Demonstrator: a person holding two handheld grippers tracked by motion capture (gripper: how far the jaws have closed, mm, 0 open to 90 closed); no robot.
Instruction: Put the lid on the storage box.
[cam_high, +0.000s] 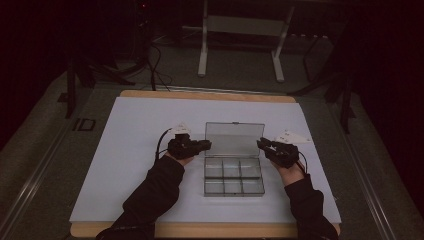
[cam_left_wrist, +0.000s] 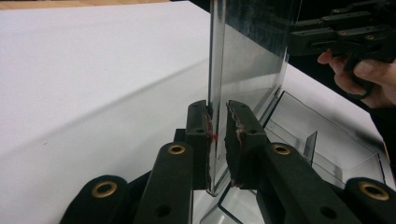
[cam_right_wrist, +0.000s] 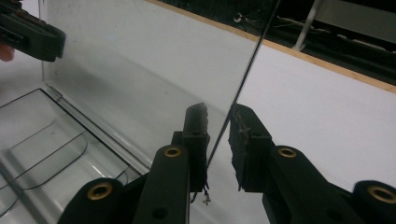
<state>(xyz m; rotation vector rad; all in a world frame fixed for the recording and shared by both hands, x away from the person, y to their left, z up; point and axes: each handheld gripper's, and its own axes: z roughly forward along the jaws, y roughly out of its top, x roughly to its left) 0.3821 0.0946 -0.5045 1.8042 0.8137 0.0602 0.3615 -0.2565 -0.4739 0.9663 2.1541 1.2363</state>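
A clear plastic compartment box (cam_high: 233, 178) sits mid-table with its lid (cam_high: 234, 139) standing up at the back. My left gripper (cam_high: 206, 145) is at the lid's left edge. In the left gripper view its jaws (cam_left_wrist: 217, 109) are closed on the lid's rim (cam_left_wrist: 216, 56). My right gripper (cam_high: 261, 144) is at the lid's right edge. In the right gripper view the right gripper (cam_right_wrist: 218, 114) straddles the thin lid edge (cam_right_wrist: 252, 51) with gaps on both sides, open. The box's compartments (cam_right_wrist: 42, 135) are empty.
The box rests on a white sheet (cam_high: 140, 165) over a wooden board (cam_high: 207, 95). Dark floor, cables and a white table frame (cam_high: 202, 55) lie beyond the far edge. White sheet spreads wide on both sides of the box.
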